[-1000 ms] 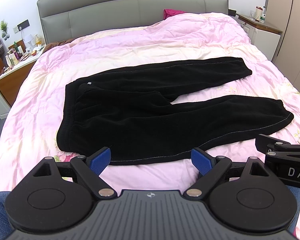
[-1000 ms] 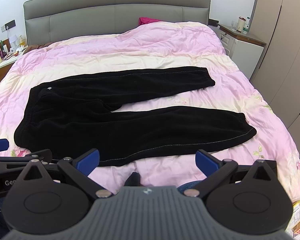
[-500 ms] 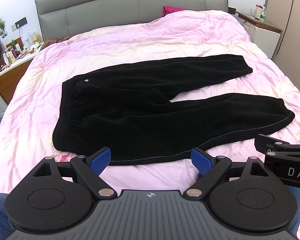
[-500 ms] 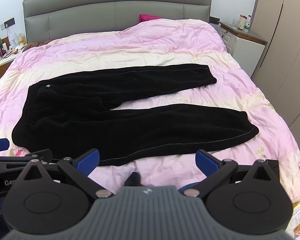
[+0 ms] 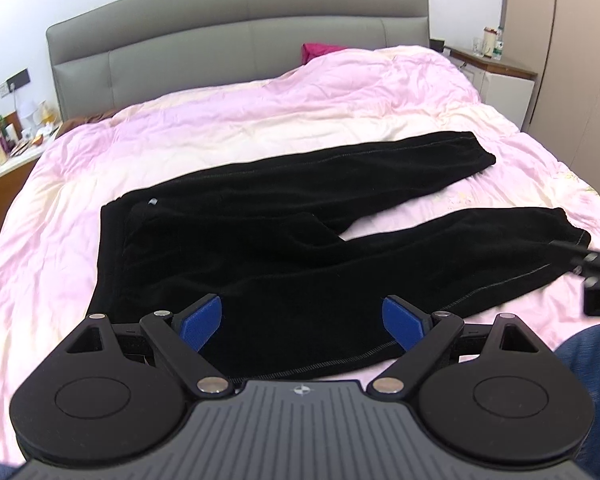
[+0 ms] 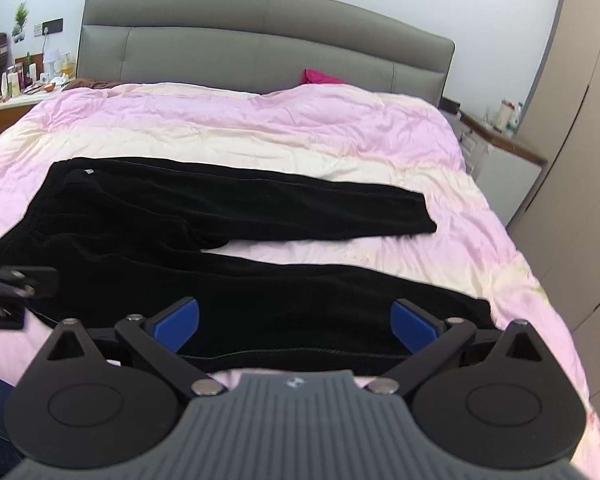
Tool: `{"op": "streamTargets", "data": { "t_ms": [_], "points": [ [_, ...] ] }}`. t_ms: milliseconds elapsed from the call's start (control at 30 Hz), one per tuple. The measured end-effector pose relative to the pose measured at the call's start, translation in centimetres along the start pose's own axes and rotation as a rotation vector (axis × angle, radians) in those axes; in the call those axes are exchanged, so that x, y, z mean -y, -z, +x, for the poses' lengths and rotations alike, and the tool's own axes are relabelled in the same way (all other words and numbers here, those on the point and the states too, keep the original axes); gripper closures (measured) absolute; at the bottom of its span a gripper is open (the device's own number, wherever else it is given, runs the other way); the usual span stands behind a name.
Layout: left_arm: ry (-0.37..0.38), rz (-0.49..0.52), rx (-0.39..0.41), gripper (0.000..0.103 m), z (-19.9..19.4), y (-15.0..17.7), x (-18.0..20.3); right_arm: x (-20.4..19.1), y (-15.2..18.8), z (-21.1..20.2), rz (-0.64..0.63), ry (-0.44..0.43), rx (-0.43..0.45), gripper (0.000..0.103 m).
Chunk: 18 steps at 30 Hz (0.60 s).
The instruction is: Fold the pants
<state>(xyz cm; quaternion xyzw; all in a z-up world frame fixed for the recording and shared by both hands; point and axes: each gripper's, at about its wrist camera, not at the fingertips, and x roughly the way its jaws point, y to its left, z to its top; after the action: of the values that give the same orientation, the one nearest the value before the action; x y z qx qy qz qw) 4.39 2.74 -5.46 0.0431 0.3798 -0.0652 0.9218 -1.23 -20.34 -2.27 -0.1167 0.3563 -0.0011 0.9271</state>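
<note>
Nearest, left tool (image 5: 302, 322) and right tool (image 6: 294, 325), both spread wide, gripping nothing, poised over the near leg's lower seam, probably to lift it. Beyond, black pants (image 5: 284, 240) flat on the pink quilt (image 5: 260, 120), waistband left, legs splayed rightward, unfolded. Farthest, grey headboard (image 5: 236, 32).

Grey headboard (image 5: 240, 36), white wall, nightstands w/ clutter.
</note>
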Motion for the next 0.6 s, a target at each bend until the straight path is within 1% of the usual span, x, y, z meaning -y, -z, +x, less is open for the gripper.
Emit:
{"op": "streamTargets", "data": {
  "t_ms": [67,167,267,333,400,467,500,533,567,600],
  "points": [
    [0.005,0.026,0.021,0.0,1.1,0.4,-0.9,0.8,0.4,1.4,-0.033,0.007,0.024,0.005],
    [0.024,0.111,0.042,0.0,2.7,1.2,-2.3,2.3,1.0,4.0,-0.095,-0.034,0.071,0.005],
    [0.026,0.23,0.038,0.01,4.3,1.8,-3.4,3.8,1.0,6.8,-0.167,-0.027,0.062,0.005],
    [-0.001,0.353,0.033,0.011,5.4,2.5,-3.9,5.3,0.9,8.3,-0.204,-0.025,0.083,0.005],
    [-0.022,0.532,0.044,0.011,6.6,3.7,-4.2,6.7,1.1,9.7,-0.262,-0.037,0.121,0.005],
    [-0.059,0.712,0.021,0.012,8.2,5.3,-4.5,8.1,1.6,11.3,-0.358,-0.041,0.146,0.005],
    [-0.081,0.783,0.009,0.014,8.9,6.2,-4.8,8.6,2.0,12.3,-0.416,-0.023,0.151,0.005],
    [-0.084,0.824,-0.002,0.015,9.5,6.9,-5.1,9.0,2.4,13.4,-0.471,0.016,0.14,0.005],
    [-0.069,0.85,-0.016,0.016,10.0,7.4,-5.4,9.3,2.9,14.6,-0.525,0.059,0.115,0.006],
    [-0.041,0.865,-0.031,0.016,10.3,7.9,-5.9,9.9,3.4,16.0,-0.563,0.089,0.087,0.01]
  ]
}}
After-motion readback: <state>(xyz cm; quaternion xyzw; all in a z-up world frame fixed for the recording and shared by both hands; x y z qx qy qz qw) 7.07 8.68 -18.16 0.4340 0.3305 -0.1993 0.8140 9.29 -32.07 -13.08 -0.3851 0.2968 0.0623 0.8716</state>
